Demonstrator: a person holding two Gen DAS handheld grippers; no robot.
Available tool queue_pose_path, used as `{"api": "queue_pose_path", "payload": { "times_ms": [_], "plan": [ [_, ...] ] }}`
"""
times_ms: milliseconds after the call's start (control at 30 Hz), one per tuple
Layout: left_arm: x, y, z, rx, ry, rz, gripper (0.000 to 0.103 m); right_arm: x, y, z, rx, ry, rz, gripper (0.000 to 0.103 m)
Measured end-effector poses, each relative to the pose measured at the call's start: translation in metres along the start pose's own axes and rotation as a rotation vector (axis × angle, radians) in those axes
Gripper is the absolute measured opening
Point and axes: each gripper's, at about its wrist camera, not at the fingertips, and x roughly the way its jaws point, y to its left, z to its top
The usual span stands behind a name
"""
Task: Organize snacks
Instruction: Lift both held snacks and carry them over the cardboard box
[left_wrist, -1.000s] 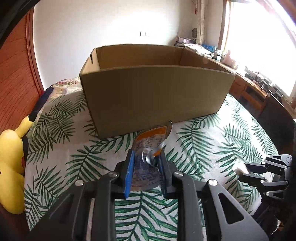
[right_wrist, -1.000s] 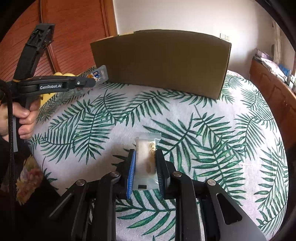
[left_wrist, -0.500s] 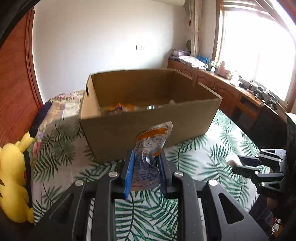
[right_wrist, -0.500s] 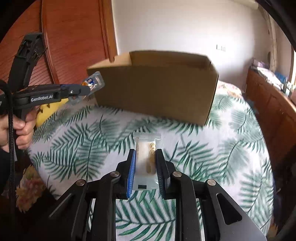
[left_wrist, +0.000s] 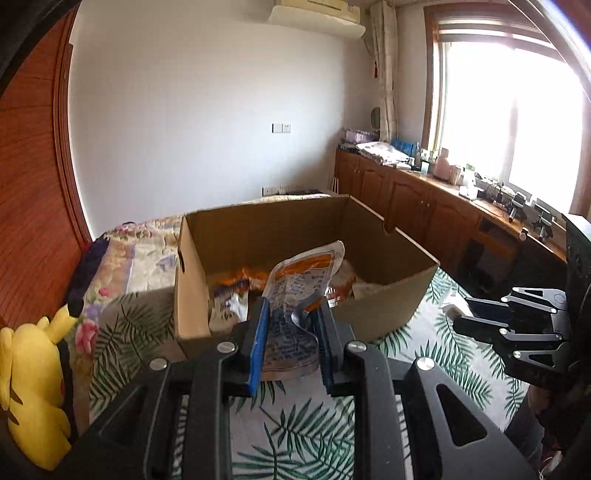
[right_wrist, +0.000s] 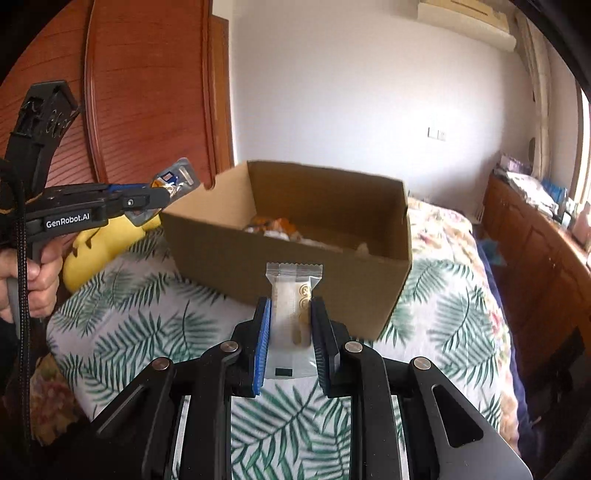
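My left gripper (left_wrist: 291, 325) has its jaws pinching an orange-and-blue snack pouch (left_wrist: 299, 291), held up just before the near wall of the cardboard box (left_wrist: 384, 314) on the palm-print bed (right_wrist: 140, 317). My right gripper (right_wrist: 290, 325) has its jaws clamped on a white wafer packet (right_wrist: 291, 306), near the box's corner. Other snacks (right_wrist: 273, 225) lie inside

1. Daylight floods in from the window (left_wrist: 517, 122) on my far right, blown out to white glare.
2. The wall (left_wrist: 192, 122) is evenly lit; shadows are soft.
3. Fisheye bending and black vignetting crowd every corner.
4. The cardboard box (right_wrist: 295, 258) rim looks slightly blurred.
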Motion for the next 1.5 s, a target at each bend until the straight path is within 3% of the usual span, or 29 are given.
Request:
{"api": "queue_pose_path", "payload": {
  "times_ms": [400, 867, 1500],
  "plan": [
    [0.024, 0.009, 0.020, -0.002, -0.027, 0.008, 0.022, 0.018, -0.006, 0.038, -0.028, -0.042, 0.009, 0.020],
    [0.080, 0.024, 0.018, -0.039, 0.035, 0.018, 0.022, 0.063, -0.024, 0.060, -0.026, -0.022, 0.007, 0.020],
    [0.109, 0.022, 0.011, -0.039, 0.077, 0.013, 0.026, 0.105, -0.040, 0.063, 0.015, 0.019, 0.017, 0.025]
  ]
}}
